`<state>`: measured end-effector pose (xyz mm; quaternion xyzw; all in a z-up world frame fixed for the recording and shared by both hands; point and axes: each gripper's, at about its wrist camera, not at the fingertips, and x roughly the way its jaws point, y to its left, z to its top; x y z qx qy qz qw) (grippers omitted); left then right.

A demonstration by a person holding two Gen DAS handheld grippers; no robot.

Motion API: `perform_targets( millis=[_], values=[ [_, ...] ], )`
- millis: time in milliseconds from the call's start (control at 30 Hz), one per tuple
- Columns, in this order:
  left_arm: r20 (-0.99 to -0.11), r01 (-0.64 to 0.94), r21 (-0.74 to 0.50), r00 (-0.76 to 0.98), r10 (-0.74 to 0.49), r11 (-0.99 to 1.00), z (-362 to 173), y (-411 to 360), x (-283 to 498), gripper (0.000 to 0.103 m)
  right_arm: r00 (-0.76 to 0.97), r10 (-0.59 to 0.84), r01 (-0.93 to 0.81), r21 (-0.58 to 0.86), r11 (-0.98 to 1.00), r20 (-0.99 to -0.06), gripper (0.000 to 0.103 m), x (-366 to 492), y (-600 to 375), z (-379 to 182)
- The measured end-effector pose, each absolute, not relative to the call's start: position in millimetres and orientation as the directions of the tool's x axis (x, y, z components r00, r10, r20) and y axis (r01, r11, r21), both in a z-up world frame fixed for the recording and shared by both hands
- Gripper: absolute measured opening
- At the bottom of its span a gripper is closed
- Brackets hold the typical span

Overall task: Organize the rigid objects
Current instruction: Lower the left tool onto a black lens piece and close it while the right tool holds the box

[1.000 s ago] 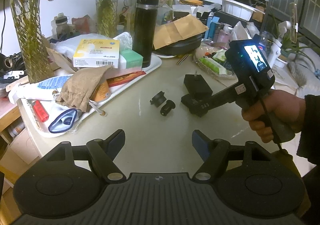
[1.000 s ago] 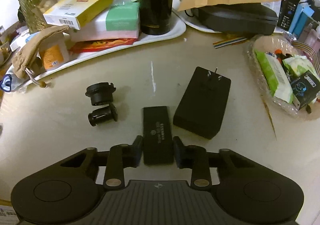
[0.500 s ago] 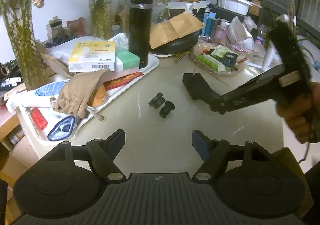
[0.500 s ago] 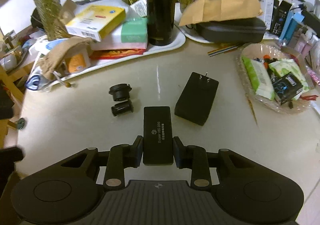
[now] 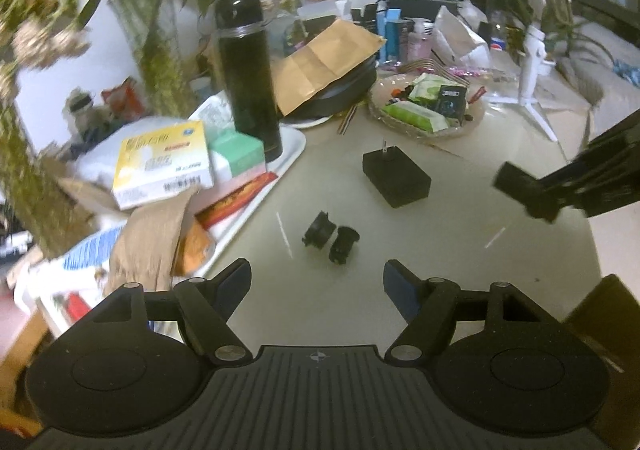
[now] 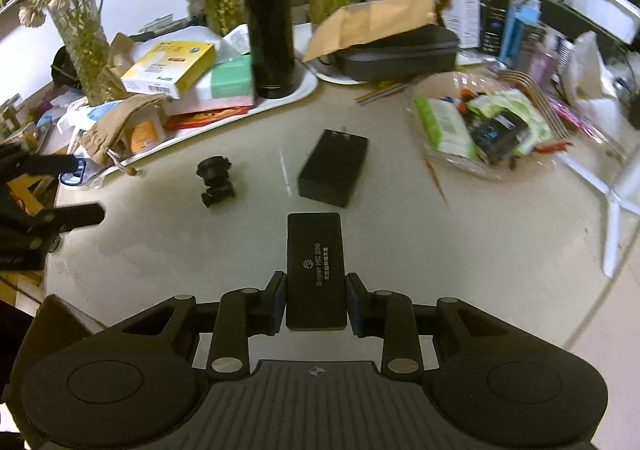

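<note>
We've got the slim black slab [image 6: 316,270] pinched at its near end in the right tool [image 6: 316,304], lifted above the table [image 6: 500,250] at 6 o'clock of the plug brick [image 6: 334,168]; keep it level and set it down parallel to that brick, since hard, smooth plastic faces could slip. The two small black ribbed cylinders [image 5: 330,238] lie touching at 12 o'clock of the left tool [image 5: 316,280], which is spread wide and empty.

On the bench [image 6: 500,250], the charger [image 6: 334,169] lies right of two lens caps [image 6: 216,182]; behind them the tray [image 6: 308,84] carries my flask [image 6: 270,22] and boxes [image 6: 170,68].
</note>
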<state>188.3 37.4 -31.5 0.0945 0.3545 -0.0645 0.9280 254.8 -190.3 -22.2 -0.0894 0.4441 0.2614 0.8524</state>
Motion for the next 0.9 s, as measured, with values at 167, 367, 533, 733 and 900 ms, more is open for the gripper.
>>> perform_targets(
  millis=[167, 367, 533, 733, 900],
  values=[
    [-0.656, 0.214, 0.185, 0.754, -0.041, 0.959, -41, 35, 209, 0.072, 0.48, 0.367, -0.5, 0.095, 0.861, -0.797, 0.034, 242, -210, -17],
    [-0.667, 0.225, 0.23, 0.745, -0.015, 0.947, -63, 34, 237, 0.062, 0.486, 0.365, -0.471, 0.114, 0.875, -0.795, 0.034, 225, -234, -16],
    [-0.672, 0.253, 0.27, 0.74, -0.006, 0.929, -79, 32, 252, 0.056, 0.49, 0.363, -0.432, 0.141, 0.891, -0.793, 0.034, 217, -253, -18],
    [-0.682, 0.267, 0.293, 0.731, 0.004, 0.918, -93, 29, 267, 0.052, 0.496, 0.371, -0.415, 0.161, 0.896, -0.785, 0.034, 211, -264, -15],
    [-0.684, 0.294, 0.312, 0.73, -0.001, 0.903, -103, 24, 274, 0.048, 0.5, 0.382, -0.414, 0.172, 0.894, -0.778, 0.034, 210, -266, -12]
  ],
)
